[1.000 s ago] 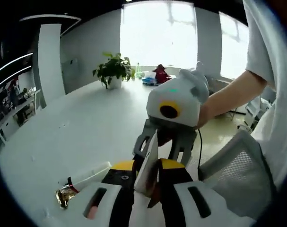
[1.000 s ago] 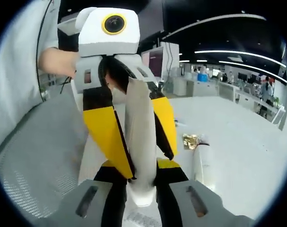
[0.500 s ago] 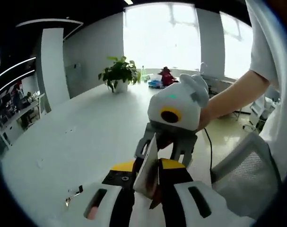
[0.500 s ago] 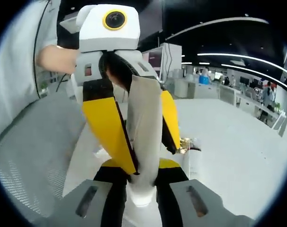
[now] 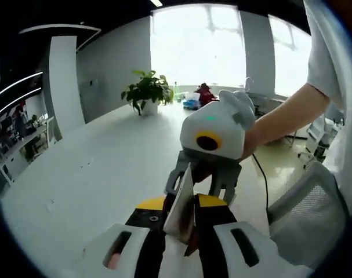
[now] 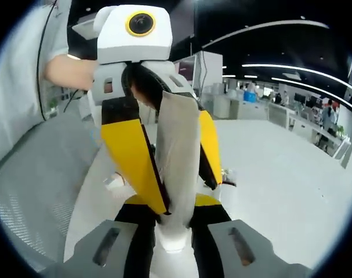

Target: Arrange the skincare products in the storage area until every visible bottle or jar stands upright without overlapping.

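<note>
A white squeeze tube (image 5: 182, 196) is held in the air between both grippers, above the white table (image 5: 100, 174). My left gripper (image 5: 181, 204) rises from the bottom of the left gripper view and is shut on the tube's flat end. Facing it, the right gripper (image 5: 200, 180) is also shut on the tube. In the right gripper view the tube (image 6: 178, 156) runs upright, its white cap (image 6: 173, 237) between my right gripper (image 6: 174, 204) jaws. The left gripper (image 6: 184, 194) clamps it with yellow jaws. A small gold-tipped item (image 6: 227, 172) lies on the table behind them.
A potted plant (image 5: 145, 92) and some small items stand at the table's far end by the window. A grey mesh chair (image 5: 309, 214) is beside the table, also the chair (image 6: 36, 174). A person's arm (image 5: 280, 119) holds the right gripper. A small white piece (image 6: 113, 180) lies on the table.
Both grippers keep their hold on the tube. The views have shifted: the gold-ended tube on the table has left the left gripper view and is mostly hidden behind the jaws in the right.
</note>
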The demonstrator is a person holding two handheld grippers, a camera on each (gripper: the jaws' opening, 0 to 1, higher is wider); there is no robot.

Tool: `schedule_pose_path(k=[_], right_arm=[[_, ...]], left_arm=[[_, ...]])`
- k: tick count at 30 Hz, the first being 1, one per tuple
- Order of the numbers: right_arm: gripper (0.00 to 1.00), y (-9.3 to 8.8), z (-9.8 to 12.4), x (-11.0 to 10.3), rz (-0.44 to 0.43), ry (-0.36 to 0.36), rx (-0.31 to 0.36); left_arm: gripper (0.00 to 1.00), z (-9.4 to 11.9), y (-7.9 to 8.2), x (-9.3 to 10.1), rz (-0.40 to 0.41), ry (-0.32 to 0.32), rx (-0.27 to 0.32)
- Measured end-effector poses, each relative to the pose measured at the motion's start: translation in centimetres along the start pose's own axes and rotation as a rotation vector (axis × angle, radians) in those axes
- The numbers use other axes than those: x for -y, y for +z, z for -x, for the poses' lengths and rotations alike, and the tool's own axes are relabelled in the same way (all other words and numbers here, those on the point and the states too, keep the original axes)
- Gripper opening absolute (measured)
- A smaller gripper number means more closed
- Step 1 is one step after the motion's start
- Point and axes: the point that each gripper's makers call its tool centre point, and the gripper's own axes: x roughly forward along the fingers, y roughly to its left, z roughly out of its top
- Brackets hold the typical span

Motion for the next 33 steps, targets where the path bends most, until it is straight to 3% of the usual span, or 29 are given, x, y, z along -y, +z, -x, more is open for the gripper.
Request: schedule_pose_path(k=[15, 18, 26, 29, 33], right_arm=[[0.24, -0.2, 0.0, 0.7, -0.042, -0.038, -0.012], [0.24, -1.1, 0.0, 0.7, -0.065, -0.048, -0.055], [0.4, -1.5, 0.8, 0.2, -0.122, -0.082, -0.066], [0.51, -1.7, 1.2, 0.4, -0.151, -0.108, -0.058], [0.6, -1.2, 1.8, 0.3, -0.169, -0.126, -0.033]], left_arm=[[0.2, -0.2, 0.2, -0.7, 0.02, 0.008, 0.011], [0.25, 0.1, 0.2, -1.0, 0.031, 0.018, 0.011], [0.4, 1.2, -0.7, -1.1, 0.073, 0.05, -0.033], [0.47, 1.9, -0.9, -1.3, 0.107, 0.074, -0.035], [0.48, 2.8, -1.0, -0.8, 0.133, 0.088, -0.03]])
